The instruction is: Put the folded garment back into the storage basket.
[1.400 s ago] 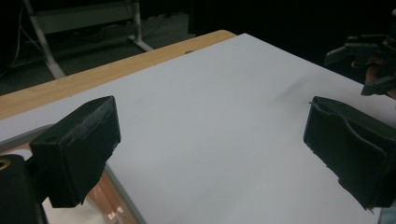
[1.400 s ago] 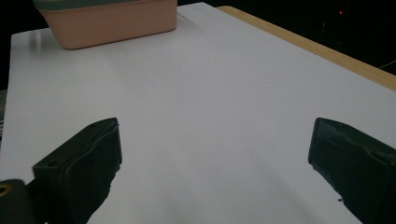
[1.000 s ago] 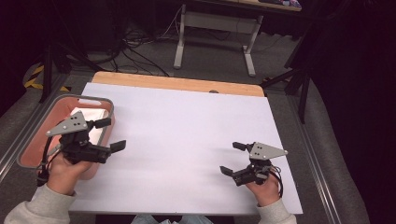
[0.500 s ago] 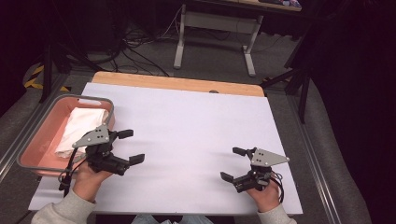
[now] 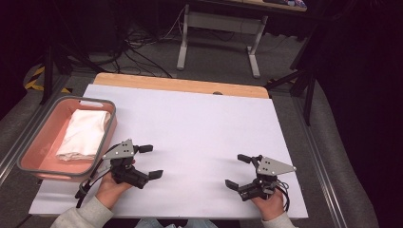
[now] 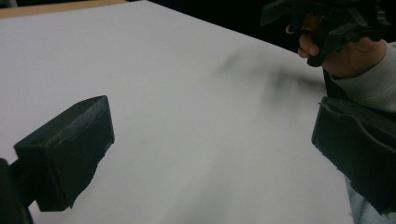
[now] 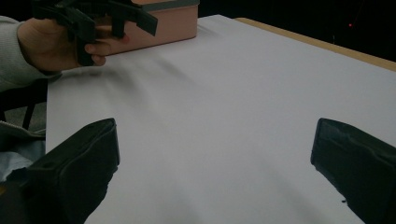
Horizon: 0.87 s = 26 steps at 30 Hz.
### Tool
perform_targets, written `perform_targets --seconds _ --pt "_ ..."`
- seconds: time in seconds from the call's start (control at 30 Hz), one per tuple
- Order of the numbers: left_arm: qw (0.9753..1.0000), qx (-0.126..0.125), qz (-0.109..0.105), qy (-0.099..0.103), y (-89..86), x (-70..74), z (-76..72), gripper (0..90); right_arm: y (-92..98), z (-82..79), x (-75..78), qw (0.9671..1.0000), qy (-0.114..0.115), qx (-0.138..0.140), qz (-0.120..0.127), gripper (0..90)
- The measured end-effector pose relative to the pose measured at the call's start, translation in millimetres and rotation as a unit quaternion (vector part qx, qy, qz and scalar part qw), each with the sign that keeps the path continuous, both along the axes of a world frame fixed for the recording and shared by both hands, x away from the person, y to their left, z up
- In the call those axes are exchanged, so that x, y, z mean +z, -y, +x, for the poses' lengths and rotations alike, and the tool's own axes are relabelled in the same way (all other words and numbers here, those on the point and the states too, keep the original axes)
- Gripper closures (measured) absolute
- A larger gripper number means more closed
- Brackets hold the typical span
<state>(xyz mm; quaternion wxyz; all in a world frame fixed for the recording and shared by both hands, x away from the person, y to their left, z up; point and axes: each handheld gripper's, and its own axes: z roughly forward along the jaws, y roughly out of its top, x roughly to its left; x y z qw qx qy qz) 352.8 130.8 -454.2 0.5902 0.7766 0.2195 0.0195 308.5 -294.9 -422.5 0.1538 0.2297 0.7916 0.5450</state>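
grippers point(image 5: 149, 161): black, grey plate on top
bin point(image 5: 33, 159): pink
cloth point(image 5: 85, 133): white
table point(image 5: 199, 128): white, wood edge

We counted two grippers on the table, the left gripper point(image 5: 148, 162) and the right gripper point(image 5: 237, 171), each held in one hand, so two hands: the left hand point(image 5: 110, 186) and the right hand point(image 5: 267, 205). Each gripper had two black jaws, spread wide with nothing between them, four jaws in all. Just beside the left gripper, on its outer side, we counted one pink bin point(image 5: 37, 167), and inside it one folded white cloth point(image 5: 84, 134). Under both grippers lay one white sheet point(image 5: 199, 133), on one wooden table point(image 5: 176, 84). Far beyond the grippers stood one metal stand point(image 5: 218, 23) on the floor.
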Motion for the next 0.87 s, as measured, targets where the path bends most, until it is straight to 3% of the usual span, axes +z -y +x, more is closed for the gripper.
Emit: perform_targets --seconds 0.1,0.4,0.87 --pt "0.9999 0.002 0.006 -0.008 2.4 -9.1 1.6 0.0 0.6 -2.1 -3.5 1.0000 0.000 -0.002 0.001 1.6" --pt "0.9993 0.029 0.007 0.022 0.6 -7.7 -4.0 0.0 2.2 -2.7 -18.9 0.9999 -0.013 -0.006 0.002 1.3" --pt "0.9989 0.043 -0.009 0.016 -5.3 -3.2 -4.4 0.0 1.6 -2.0 -20.1 0.9999 -0.009 -0.004 0.005 1.1"
